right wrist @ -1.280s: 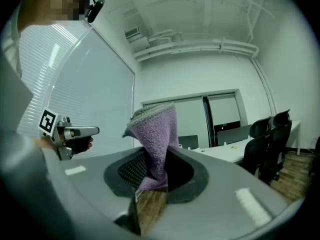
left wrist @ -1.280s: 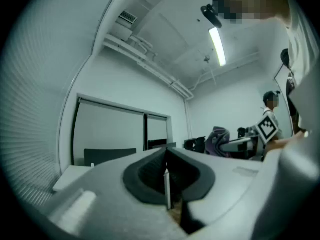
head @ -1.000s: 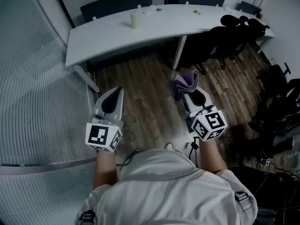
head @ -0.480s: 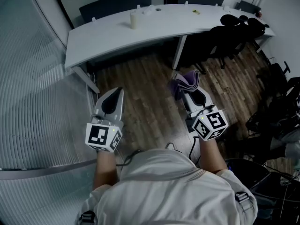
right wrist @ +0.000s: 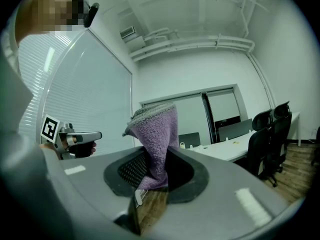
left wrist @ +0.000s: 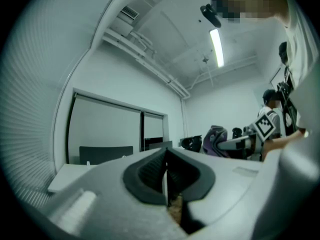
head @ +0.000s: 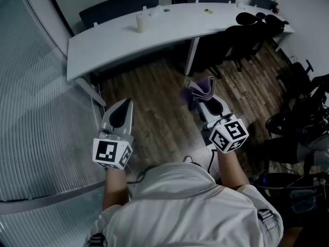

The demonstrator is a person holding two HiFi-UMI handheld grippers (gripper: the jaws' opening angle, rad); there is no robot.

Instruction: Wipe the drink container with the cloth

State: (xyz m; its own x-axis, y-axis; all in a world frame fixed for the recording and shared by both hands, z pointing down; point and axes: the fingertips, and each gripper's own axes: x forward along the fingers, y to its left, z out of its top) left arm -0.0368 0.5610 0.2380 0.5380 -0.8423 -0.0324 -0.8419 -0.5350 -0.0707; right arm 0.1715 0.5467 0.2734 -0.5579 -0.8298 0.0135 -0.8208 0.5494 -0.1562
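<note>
**Desk:** What's the room like?

**Me:** I'm looking down into an office. A ribbed glass wall (head: 36, 112) is running down the left side, a wood-plank floor (head: 154, 112) is spreading out under me, and a long curved white table (head: 103, 45) is stretching across the far side.

**Desk:** What's sitting on it?

**Me:** A pale drink container (head: 140, 22) is standing upright toward the left part of the tabletop, well apart from both grippers. I'm not seeing whether anything is in it. Further right a small yellowish thing (head: 207, 11) is lying on the top, too small for me to name.

**Desk:** And your tools?

**Me:** The left gripper (head: 123, 107) is pointing toward the table with its jaws pressed together and nothing between them. The right gripper (head: 205, 103) is clamping down on the purple cloth (head: 202, 88), which is standing up out of the jaws in a loose fold. Both grippers are hanging over the floor, short of the table.

**Desk:** Anything in the way?

**Me:** A white table leg (head: 191, 55) is slanting down to the floor ahead of the right gripper. Dark chairs (head: 118, 4) are lining the far side of the table. Black office chairs (head: 247, 35) are crowding its right end, and more dark shapes are sitting along the right edge, where I'm not making out details.
</note>
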